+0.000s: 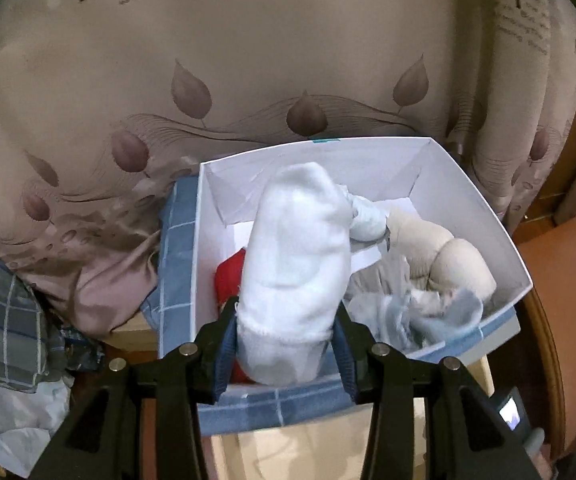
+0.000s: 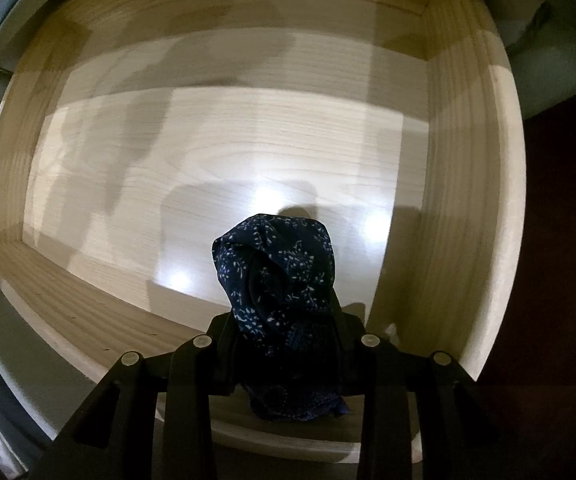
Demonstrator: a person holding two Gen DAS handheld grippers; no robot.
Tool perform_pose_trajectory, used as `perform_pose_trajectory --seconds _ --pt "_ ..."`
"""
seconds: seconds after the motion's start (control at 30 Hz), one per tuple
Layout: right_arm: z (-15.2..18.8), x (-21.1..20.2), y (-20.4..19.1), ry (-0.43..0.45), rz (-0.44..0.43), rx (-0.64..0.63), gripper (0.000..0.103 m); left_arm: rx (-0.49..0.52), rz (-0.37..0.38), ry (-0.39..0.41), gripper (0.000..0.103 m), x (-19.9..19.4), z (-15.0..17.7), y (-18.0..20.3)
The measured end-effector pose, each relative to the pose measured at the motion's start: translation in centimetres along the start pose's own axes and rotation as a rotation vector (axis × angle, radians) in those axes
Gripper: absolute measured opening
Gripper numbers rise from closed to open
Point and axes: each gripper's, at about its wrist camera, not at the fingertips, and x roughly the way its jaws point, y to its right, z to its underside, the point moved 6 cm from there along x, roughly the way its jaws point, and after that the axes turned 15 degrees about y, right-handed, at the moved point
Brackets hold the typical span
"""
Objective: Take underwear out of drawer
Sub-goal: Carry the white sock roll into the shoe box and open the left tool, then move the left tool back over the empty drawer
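My left gripper (image 1: pixel 286 340) is shut on a rolled white piece of underwear (image 1: pixel 295 264), held above a white storage box (image 1: pixel 483 208) with a blue checked outer side. Inside that box lie a red garment (image 1: pixel 230 276), a beige rolled garment (image 1: pixel 439 252) and pale blue cloth (image 1: pixel 435 316). In the right wrist view my right gripper (image 2: pixel 284 332) points down into a light wooden drawer (image 2: pixel 216 148) and is shut on a bundled dark navy piece of underwear with small white flecks (image 2: pixel 280 268). The drawer's floor shows nothing else on it.
A beige curtain or bedspread with leaf print (image 1: pixel 248 60) hangs behind the box. Plaid cloth (image 1: pixel 0 312) and white cloth (image 1: pixel 16 412) are piled at the left. A brown wooden edge (image 1: pixel 547 360) runs along the right. The drawer's walls (image 2: pixel 467 200) surround the right gripper.
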Motion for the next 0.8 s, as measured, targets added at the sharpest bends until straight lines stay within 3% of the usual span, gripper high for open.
perform_pose_trajectory --seconds 0.27,0.53,0.8 --pt "-0.5 0.0 0.6 0.004 -0.013 0.010 0.031 0.014 -0.003 -0.011 0.043 2.9 -1.8 1.5" --pt "-0.5 -0.3 0.7 0.007 -0.017 0.011 0.031 0.028 0.020 -0.002 0.045 3.1 -2.5 2.7" --pt "-0.5 -0.3 0.6 0.007 -0.016 0.010 0.031 0.013 0.067 0.001 0.057 2.1 -3.3 3.6"
